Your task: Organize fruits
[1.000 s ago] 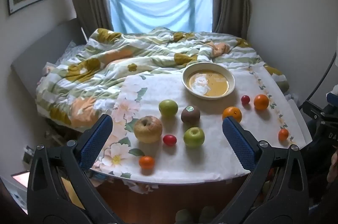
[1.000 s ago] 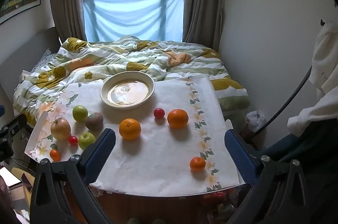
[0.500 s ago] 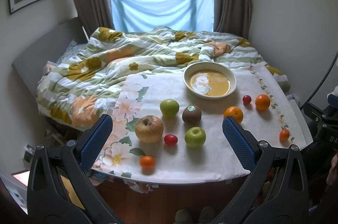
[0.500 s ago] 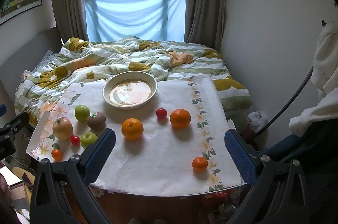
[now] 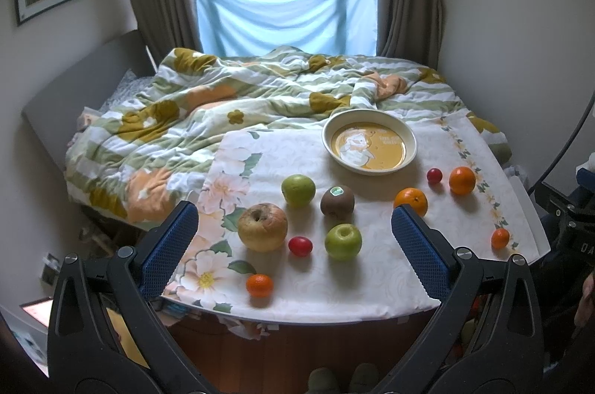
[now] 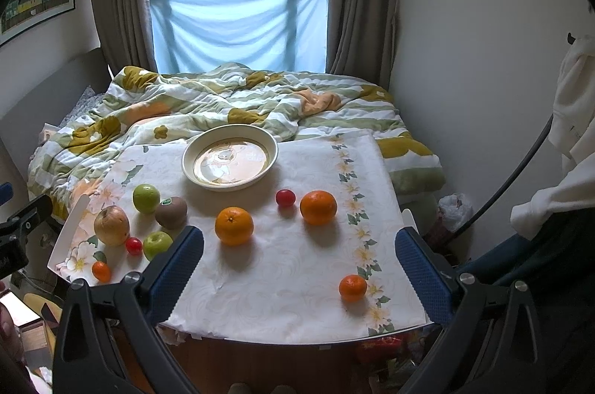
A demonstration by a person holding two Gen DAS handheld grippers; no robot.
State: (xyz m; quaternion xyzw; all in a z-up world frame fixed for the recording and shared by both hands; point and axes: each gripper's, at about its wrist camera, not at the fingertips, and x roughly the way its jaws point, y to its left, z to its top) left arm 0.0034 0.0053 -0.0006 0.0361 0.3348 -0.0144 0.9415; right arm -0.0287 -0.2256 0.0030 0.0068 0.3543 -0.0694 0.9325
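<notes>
My left claw (image 5: 293, 237) and my right claw (image 6: 299, 262) were both spread wide and held nothing, up above the near edge of the table (image 6: 282, 297). The fruits sat apart on the flowery cloth: a big apple (image 5: 262, 226), a kiwi (image 5: 337, 202), and oranges (image 6: 234, 225). The bowl (image 6: 273, 148) behind them had no fruit in it.

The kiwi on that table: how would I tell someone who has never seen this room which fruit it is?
Find the cream plate with the yellow centre at the far side of the flowered tablecloth. Nearer than the plate sits a cluster of fruit, and the kiwi lies between two green apples. It is the only brown, fuzzy one, with a small green sticker on top.
</notes>
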